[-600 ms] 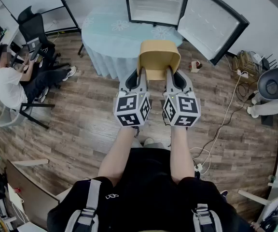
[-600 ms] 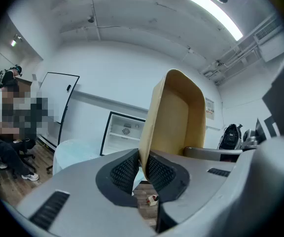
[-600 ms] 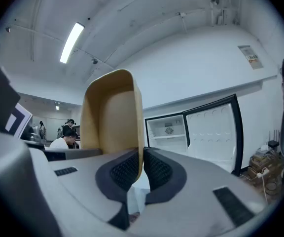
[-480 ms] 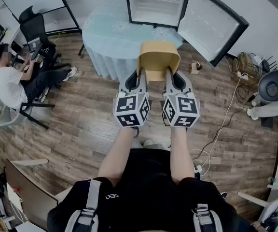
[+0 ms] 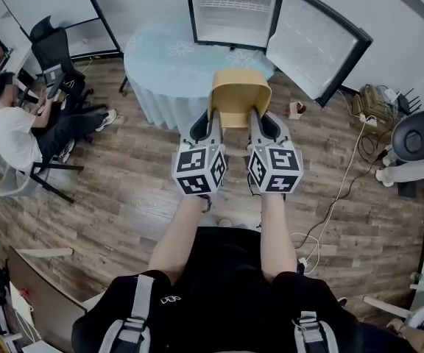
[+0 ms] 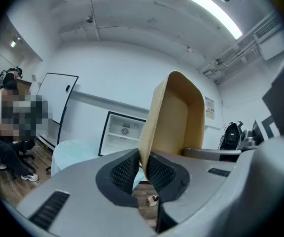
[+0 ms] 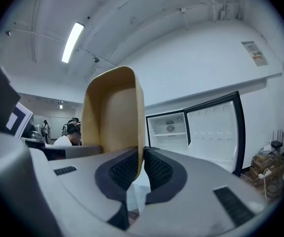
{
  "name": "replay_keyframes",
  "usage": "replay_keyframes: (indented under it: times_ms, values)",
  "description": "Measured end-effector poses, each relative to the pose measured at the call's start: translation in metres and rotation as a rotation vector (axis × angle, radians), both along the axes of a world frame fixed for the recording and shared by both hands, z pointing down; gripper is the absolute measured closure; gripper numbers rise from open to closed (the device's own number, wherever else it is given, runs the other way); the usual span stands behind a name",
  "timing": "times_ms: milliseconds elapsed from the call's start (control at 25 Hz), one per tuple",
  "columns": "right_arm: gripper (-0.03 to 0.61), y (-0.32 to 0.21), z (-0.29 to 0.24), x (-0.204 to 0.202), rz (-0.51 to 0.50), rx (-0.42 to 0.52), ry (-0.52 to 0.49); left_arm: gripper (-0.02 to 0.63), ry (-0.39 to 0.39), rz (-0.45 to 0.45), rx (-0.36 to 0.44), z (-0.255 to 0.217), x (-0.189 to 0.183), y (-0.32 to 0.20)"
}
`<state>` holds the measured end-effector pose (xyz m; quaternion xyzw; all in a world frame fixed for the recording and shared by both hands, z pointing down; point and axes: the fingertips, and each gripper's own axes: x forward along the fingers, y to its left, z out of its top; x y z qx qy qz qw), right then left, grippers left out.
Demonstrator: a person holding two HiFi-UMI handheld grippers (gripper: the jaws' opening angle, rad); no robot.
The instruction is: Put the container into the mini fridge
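A tan rectangular container [image 5: 238, 94] hangs in the air in front of me, held by both grippers at its near rim. My left gripper [image 5: 213, 122] is shut on the container's left wall [image 6: 149, 127], its pads pressing on the thin edge. My right gripper [image 5: 256, 122] is shut on the right wall [image 7: 139, 132] the same way. The mini fridge [image 5: 230, 9] stands open on the round table, its white inside and wire shelf showing; its door [image 5: 311, 43] swings out to the right. The fridge [image 6: 122, 135] shows in the left gripper view and the fridge [image 7: 171, 130] in the right gripper view.
A round table with a pale blue cloth [image 5: 175, 57] carries the fridge. A person sits at a desk [image 5: 13, 131] at the left with black office chairs [image 5: 54, 54]. Cables [image 5: 344, 175] and a small box [image 5: 297, 110] lie on the wooden floor at the right. A round white appliance [image 5: 418, 134] stands far right.
The container and both grippers have shifted slightly forward toward the table and fridge. Both grips are unchanged.
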<state>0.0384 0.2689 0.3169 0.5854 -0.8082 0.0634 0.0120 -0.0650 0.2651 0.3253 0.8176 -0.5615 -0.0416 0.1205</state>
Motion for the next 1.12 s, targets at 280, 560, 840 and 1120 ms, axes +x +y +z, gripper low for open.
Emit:
replay_keyframes:
  times_ms: [280, 560, 840, 1120]
  values:
    - [0.551, -0.008, -0.003, 0.006, -0.018, -0.003, 0.001, 0.572, 0.011, 0.016, 0.0, -0.002, 0.006, -0.01]
    - [0.551, -0.032, -0.002, 0.013, -0.03, -0.005, 0.006, 0.569, 0.013, 0.019, 0.003, 0.0, 0.014, -0.032]
    - [0.551, -0.09, -0.008, -0.014, -0.098, 0.032, 0.008, 0.566, 0.009, -0.038, 0.038, -0.007, -0.013, -0.083]
    - [0.551, -0.171, -0.009, -0.034, -0.132, 0.056, 0.009, 0.568, 0.015, -0.065, 0.051, -0.007, -0.032, -0.162]
